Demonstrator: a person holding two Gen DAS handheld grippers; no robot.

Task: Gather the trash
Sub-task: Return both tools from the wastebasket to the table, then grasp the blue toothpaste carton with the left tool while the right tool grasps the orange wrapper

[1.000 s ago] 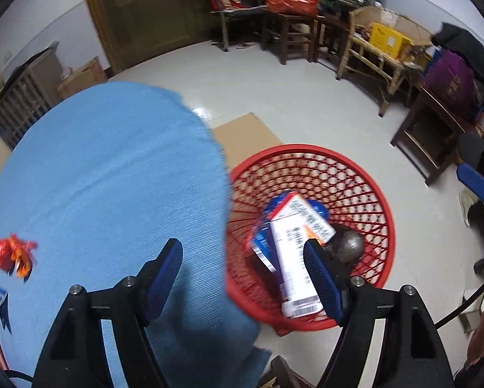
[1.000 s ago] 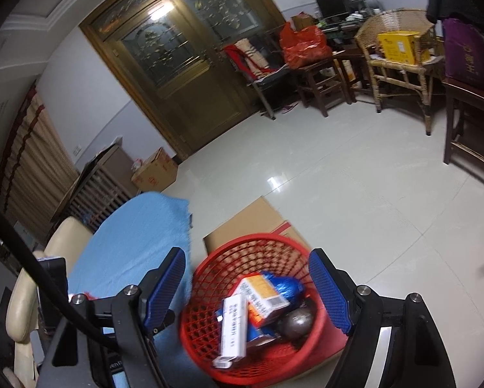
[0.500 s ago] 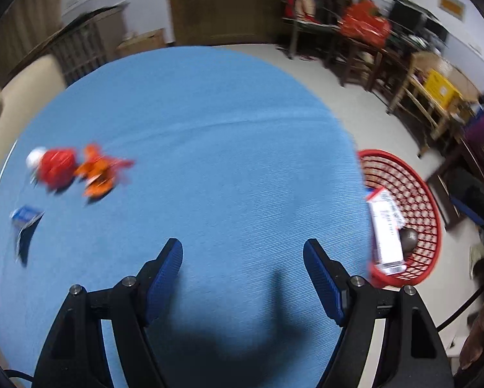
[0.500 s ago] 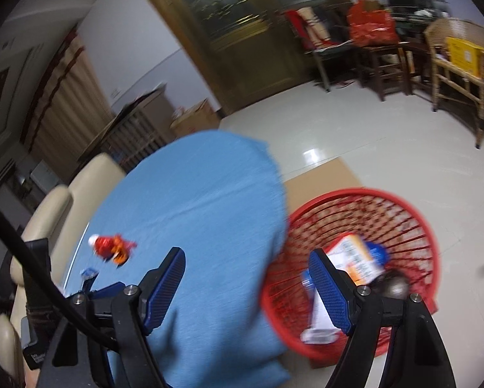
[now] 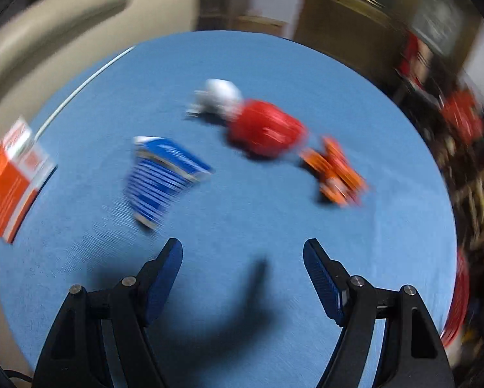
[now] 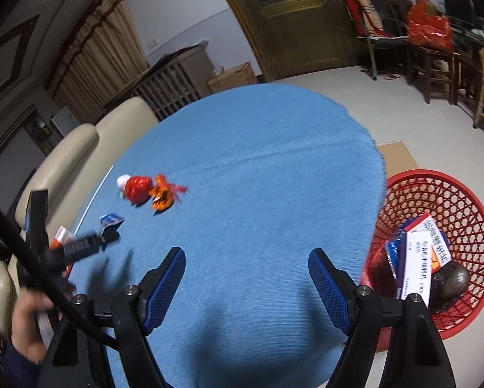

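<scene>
Both the left gripper (image 5: 242, 255) and right gripper (image 6: 246, 265) gape empty over the blue table (image 6: 258, 168); red wrapper (image 5: 264, 129), orange scrap (image 5: 335, 171) and blue packet (image 5: 161, 177) lie near its far-left edge, red basket (image 6: 461, 194) beside its right edge

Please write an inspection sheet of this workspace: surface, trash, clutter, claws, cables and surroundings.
Surface: round table under a blue cloth.
Job's things: red wad, orange wrapper, blue packet and orange box lie apart on the cloth; white lump touches the red wad; red basket on the floor beside the table already holds boxes.
Clutter: nothing seen.
Claws: left claw open, empty, above the cloth; right claw open, empty.
Cables: black cable crosses the right view; white cord by the table edge.
Surroundings: beige sofa, wooden door, chairs.
</scene>
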